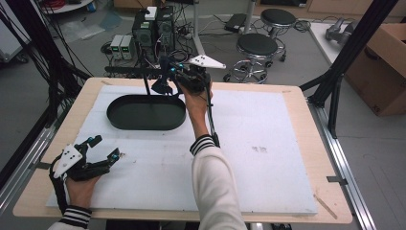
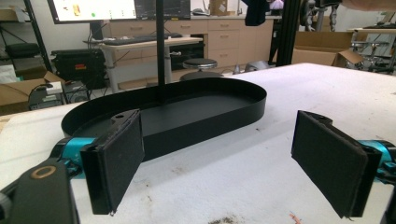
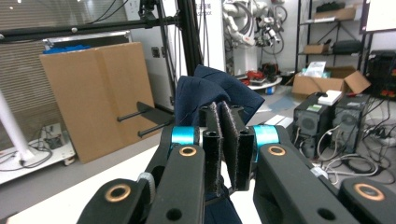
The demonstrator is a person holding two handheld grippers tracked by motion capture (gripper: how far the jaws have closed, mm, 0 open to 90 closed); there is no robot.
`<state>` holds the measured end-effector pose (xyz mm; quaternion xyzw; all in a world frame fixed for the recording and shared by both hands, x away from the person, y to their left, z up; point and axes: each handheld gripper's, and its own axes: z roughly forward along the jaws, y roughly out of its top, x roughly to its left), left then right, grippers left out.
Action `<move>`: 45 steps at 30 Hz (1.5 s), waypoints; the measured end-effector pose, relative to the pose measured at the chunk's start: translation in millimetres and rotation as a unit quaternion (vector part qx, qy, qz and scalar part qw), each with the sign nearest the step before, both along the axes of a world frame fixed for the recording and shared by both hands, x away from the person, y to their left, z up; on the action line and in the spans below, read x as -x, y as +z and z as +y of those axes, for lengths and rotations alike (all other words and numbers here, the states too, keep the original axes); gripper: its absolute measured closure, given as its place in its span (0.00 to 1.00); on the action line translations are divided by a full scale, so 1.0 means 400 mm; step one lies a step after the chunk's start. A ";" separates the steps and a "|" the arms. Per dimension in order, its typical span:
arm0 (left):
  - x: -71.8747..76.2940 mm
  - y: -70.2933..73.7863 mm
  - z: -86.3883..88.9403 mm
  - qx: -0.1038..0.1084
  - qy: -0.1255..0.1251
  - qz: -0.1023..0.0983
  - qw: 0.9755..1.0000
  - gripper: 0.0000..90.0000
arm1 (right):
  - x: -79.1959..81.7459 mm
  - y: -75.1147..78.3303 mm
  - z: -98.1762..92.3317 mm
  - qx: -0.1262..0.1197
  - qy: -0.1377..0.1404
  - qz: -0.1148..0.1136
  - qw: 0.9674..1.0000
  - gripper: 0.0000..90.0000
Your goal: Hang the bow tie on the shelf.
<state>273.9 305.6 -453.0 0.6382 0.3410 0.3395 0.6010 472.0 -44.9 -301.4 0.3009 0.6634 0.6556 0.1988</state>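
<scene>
I see the table (image 1: 297, 143) first, its wooden edge framing a white mat (image 1: 258, 153) that covers nearly all of the top. On the mat's far left part sits a black oval tray (image 1: 119, 115) with a low wall, and a thin black post (image 1: 146, 85) rises from its far side; in the left gripper view the same tray (image 2: 243, 100) lies just ahead of the jaws, the post (image 2: 160, 46) standing up from its floor.

My right arm, in a white sleeve (image 1: 218, 187) with a striped cuff, reaches across the mat to the far edge, just past the tray's right end. There the right gripper (image 1: 167, 79) is held up above the table — its jaws pressed together on a dark blue cloth (image 1: 162, 86) that hangs down from them near the post. In the right gripper view the two pads (image 3: 214, 144) pinch the cloth (image 3: 205, 91) between them, folds of it bunching beyond the tips and a bit showing below.

The left gripper (image 1: 103, 148) rests low at the near left corner of the mat, well apart from the tray. Its jaws are spread wide with nothing between them — the left gripper view shows the pads (image 2: 119, 158) far apart over bare mat.
</scene>
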 end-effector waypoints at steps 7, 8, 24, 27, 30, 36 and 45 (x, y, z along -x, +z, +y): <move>0.001 -0.001 0.000 0.002 -0.001 -0.002 1.000 0.19 | -0.027 -0.010 0.008 0.002 -0.007 0.010 1.000 0.96; 0.001 -0.001 0.000 0.003 -0.001 -0.002 1.000 0.19 | -0.036 -0.012 0.012 0.002 -0.008 0.011 1.000 0.96; 0.004 -0.001 0.002 0.002 -0.003 -0.006 1.000 0.19 | -0.078 -0.035 0.029 0.031 -0.024 0.025 0.999 0.95; 0.004 -0.001 0.002 0.003 -0.003 -0.007 1.000 0.19 | -0.078 -0.035 0.034 0.038 -0.026 0.020 0.999 0.95; 0.004 -0.001 0.002 0.003 -0.004 -0.007 1.000 0.19 | -0.079 -0.039 0.036 0.040 -0.027 0.023 0.999 0.92; 0.004 -0.001 0.002 0.003 -0.004 -0.007 1.000 0.19 | -0.075 -0.035 0.037 0.037 -0.024 0.023 0.999 0.86; 0.004 -0.001 0.001 0.002 -0.005 -0.008 1.000 0.19 | -0.062 -0.016 0.026 0.024 -0.013 0.020 0.999 0.52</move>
